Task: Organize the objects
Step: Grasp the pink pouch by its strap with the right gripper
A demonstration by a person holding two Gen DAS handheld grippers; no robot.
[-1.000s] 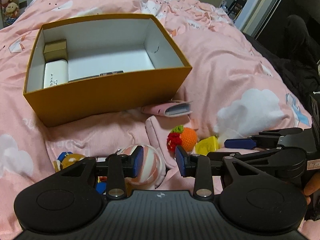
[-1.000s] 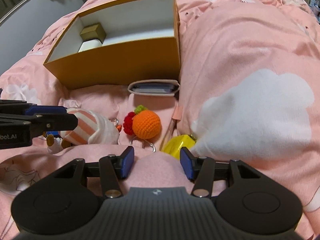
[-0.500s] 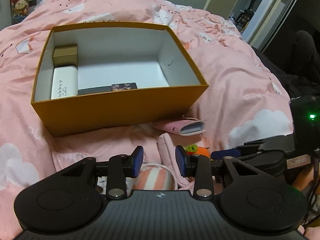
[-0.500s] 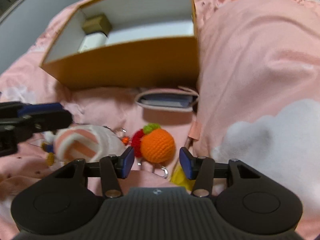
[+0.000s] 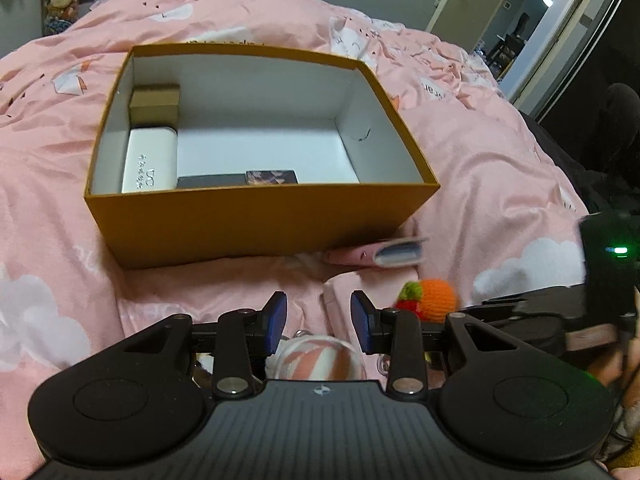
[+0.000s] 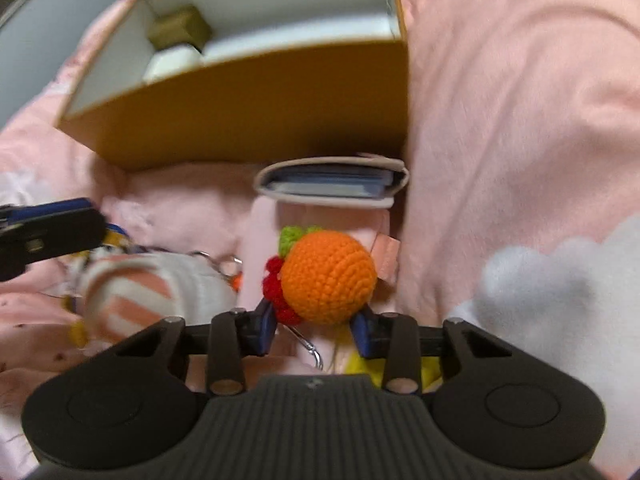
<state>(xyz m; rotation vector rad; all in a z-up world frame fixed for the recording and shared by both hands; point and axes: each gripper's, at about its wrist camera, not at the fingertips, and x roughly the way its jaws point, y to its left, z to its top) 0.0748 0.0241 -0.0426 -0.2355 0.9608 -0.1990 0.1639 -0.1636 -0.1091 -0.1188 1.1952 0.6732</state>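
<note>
An open orange box point(image 5: 256, 216) point(image 6: 248, 104) lies on the pink duvet, with a white case point(image 5: 150, 160), a small tan box point(image 5: 155, 102) and a dark flat item point(image 5: 240, 179) inside. My right gripper point(image 6: 316, 330) is open, its jaws on either side of a crocheted orange point(image 6: 326, 276) point(image 5: 438, 300). My left gripper point(image 5: 318, 322) is open and empty, just above a pink-and-white striped plush point(image 5: 320, 360) point(image 6: 132, 288). A pink wallet point(image 5: 376, 256) point(image 6: 332, 184) lies by the box's near corner.
A yellow item point(image 6: 360, 368) lies under my right gripper. A metal key ring point(image 6: 310, 348) hangs off the orange. Duvet folds rise to the right of the box. Plush toys point(image 5: 60, 0) stand far left, and a doorway point(image 5: 520, 20) is at the far right.
My right gripper has moved forward until the crocheted orange sits between its jaws. My left gripper has pulled back and up, so the striped plush now sits low under it.
</note>
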